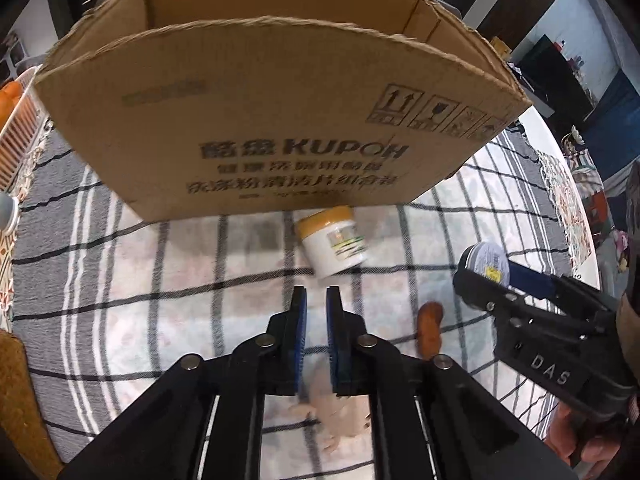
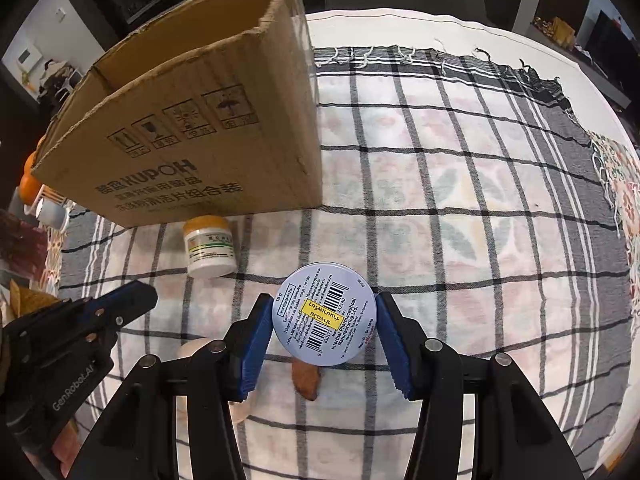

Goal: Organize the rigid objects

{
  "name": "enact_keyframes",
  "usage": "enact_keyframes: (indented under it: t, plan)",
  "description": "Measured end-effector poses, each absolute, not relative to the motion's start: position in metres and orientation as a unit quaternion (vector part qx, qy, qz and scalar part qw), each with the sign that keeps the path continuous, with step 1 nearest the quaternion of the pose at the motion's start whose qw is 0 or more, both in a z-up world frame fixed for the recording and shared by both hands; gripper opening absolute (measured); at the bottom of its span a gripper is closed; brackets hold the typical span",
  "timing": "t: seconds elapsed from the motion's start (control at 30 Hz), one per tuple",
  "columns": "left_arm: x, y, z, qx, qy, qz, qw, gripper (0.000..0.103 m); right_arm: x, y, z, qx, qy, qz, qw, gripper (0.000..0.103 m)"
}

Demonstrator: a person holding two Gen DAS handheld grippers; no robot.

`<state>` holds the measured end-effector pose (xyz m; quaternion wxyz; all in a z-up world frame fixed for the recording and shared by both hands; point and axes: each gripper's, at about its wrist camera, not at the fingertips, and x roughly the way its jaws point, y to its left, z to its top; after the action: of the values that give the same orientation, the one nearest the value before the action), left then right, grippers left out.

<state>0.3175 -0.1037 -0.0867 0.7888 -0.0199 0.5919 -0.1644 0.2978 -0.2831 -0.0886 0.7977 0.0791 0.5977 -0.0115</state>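
An open cardboard box [image 1: 256, 120] stands on the checked cloth; it also shows in the right wrist view [image 2: 208, 132]. A white jar with a yellow lid [image 1: 334, 240] lies on its side just in front of the box, also in the right wrist view [image 2: 209, 246]. My right gripper [image 2: 324, 322] is shut on a round pale-blue tin [image 2: 324, 316], held above the cloth; the tin shows in the left wrist view [image 1: 486, 264]. My left gripper [image 1: 316, 308] is nearly shut and empty, hovering short of the jar. A small brown piece [image 1: 429, 330] and a pale figure [image 1: 340, 412] lie below the grippers.
A white rack with orange items [image 1: 16, 128] sits left of the box. A grey cup [image 2: 52, 212] stands at the left. The cloth's fringed edge [image 2: 600, 148] and the round table's rim are to the right. Checked cloth [image 2: 460, 200] stretches right of the box.
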Motion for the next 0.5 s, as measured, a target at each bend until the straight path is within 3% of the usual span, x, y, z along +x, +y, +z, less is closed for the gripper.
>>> enact_keyframes:
  t: [0.07,0.2,0.27,0.5]
  plan:
    - [0.321,-0.111,-0.086,-0.018,0.590,-0.164,0.790,0.019,0.299,-0.289,-0.090,0.081,0.598,-0.011,0.797,0.053]
    - [0.327,-0.122,-0.087,-0.006,0.585,-0.154,0.796,0.043,0.303,-0.298,-0.091,0.084,0.595,-0.010,0.799,0.053]
    - [0.330,-0.125,-0.087,0.006,0.582,-0.141,0.800,0.049,0.305,-0.302,-0.092,0.084,0.594,-0.011,0.800,0.053]
    - [0.345,-0.127,-0.100,0.006,0.599,-0.115,0.793,0.050,0.315,-0.306,-0.100,0.089,0.595,-0.007,0.799,0.053]
